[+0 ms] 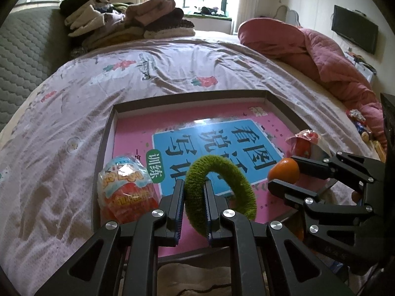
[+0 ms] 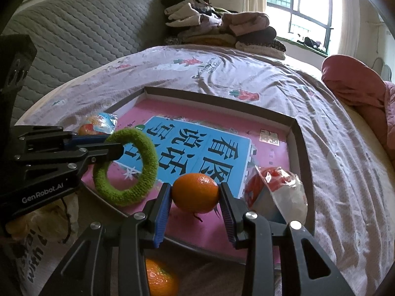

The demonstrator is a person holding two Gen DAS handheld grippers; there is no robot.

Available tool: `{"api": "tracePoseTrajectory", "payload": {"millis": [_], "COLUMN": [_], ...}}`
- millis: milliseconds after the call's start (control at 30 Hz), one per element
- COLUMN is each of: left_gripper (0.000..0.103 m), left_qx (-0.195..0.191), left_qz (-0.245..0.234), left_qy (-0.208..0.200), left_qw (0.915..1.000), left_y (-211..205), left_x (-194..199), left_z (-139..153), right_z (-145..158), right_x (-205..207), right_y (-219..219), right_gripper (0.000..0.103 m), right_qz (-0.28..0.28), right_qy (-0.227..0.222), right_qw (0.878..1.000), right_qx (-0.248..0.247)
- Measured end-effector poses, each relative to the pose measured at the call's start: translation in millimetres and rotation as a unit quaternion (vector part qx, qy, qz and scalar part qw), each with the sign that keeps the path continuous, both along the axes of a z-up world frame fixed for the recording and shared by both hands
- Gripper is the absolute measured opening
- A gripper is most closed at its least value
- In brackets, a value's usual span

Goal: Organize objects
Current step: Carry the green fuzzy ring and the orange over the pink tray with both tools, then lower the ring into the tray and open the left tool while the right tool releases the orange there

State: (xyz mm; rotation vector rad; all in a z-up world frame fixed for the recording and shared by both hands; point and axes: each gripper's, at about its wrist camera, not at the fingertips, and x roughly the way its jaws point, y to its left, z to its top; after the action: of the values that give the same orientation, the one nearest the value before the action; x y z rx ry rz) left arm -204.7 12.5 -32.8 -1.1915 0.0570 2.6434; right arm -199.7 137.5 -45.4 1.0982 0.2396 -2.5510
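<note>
The left gripper (image 1: 193,197) clenches the green ring (image 1: 219,192) above the tray (image 1: 187,98). At its 3 o'clock, the right gripper (image 2: 195,197) grasps the orange (image 2: 195,192).

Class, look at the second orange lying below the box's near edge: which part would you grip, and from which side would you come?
Grip the second orange across its widest middle, coming down from above. It is round with no handle, and only its top shows beneath the right gripper, which is already shut on another orange, so release that first.
</note>
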Motion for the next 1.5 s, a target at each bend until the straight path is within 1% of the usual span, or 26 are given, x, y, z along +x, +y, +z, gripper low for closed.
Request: {"api": "tracePoseTrajectory", "payload": {"millis": [267, 400, 567, 700, 867, 1067, 1200, 1367, 1500], "left_gripper": [0.014, 0.014, 0.015, 0.015, 0.017, 0.022, 0.022, 0.022, 0.022], "left_qx": [0.008, 0.001, -0.018, -0.024, -0.018, -0.008, -0.005, -0.003, -0.001], "left_qz": [0.0, -0.001, -0.004, -0.005, 0.0, 0.006, 0.008, 0.008, 0.008], "left_qy": [-0.023, -0.03, -0.044, -0.043, -0.04, -0.03, -0.028, -0.023, -0.02], "left_qw": [0.9997, 0.9995, 0.9989, 0.9988, 0.9991, 0.9995, 0.9996, 0.9997, 0.9998], "left_y": [-2, -1, 4, 6, 3, -1, -2, -2, -2], "left_x": [-4, -6, -7, -6, -6, -5, -5, -3, -1], "left_z": [-6, -10, -19, -19, -17, -9, -6, -2, 0], "right_z": [-1, -1, -1, -1, -1, -1, -1, -2, 1], "right_x": [0, 0, -2, -4, -6, -6, -7, -8, -7], "right_y": [0, -1, -2, -3, -4, -3, -1, 2, 3], "right_gripper": [0.039, 0.039, 0.039, 0.039, 0.039, 0.039, 0.04, 0.043, 0.044], "right_qz": [-0.001, -0.002, 0.0, 0.003, 0.008, 0.007, 0.003, -0.001, -0.006], "right_qy": [0.0, 0.003, 0.004, 0.003, -0.001, -0.003, -0.01, -0.024, -0.024], "right_qw": [1.0, 1.0, 1.0, 1.0, 1.0, 1.0, 1.0, 1.0, 1.0], "right_qx": [0.0, 0.002, 0.007, 0.012, 0.016, 0.014, 0.008, 0.009, 0.005]}}
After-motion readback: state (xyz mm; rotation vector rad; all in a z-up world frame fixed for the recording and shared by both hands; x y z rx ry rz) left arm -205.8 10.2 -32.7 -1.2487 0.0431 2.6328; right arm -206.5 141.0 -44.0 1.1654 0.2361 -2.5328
